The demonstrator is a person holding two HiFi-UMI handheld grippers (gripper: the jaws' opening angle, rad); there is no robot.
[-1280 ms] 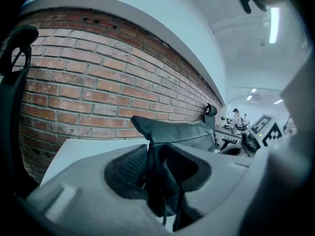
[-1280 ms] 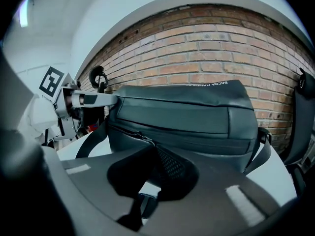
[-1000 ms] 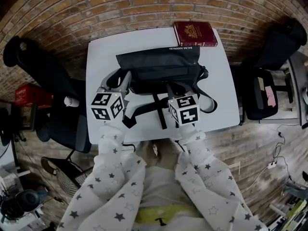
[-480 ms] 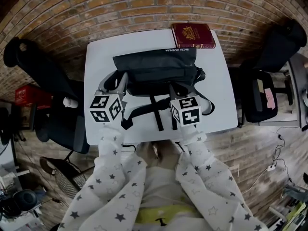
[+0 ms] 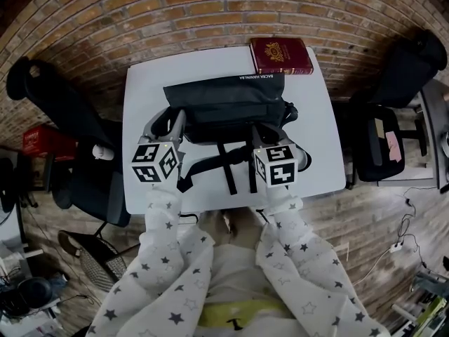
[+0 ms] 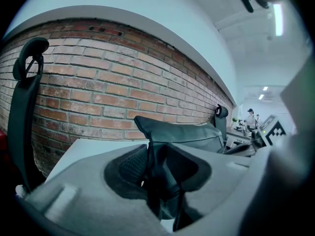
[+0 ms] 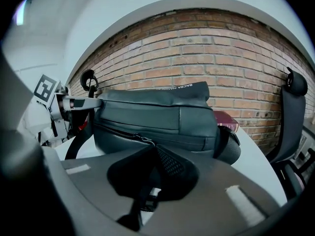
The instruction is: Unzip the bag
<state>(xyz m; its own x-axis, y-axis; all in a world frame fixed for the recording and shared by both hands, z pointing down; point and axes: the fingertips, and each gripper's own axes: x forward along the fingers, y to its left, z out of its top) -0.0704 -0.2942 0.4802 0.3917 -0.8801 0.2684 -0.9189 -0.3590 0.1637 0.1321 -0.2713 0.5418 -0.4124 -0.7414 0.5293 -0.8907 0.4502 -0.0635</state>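
Bag (image 5: 224,100) is sitting on the table (image 5: 140,83), left gripper (image 5: 169,121) clamping its nine-o'clock end, right gripper (image 5: 258,130) pinching the zipper pull (image 7: 144,141) at five o'clock; a hard tug is probably risking the pull slipping free.

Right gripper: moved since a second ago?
Yes: the right gripper has shifted slightly rightward along the bag, judged against the red book.

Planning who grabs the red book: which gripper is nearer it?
Right. The right gripper is at the bag's front right, nearer the red book; the left gripper holds the bag's left end.
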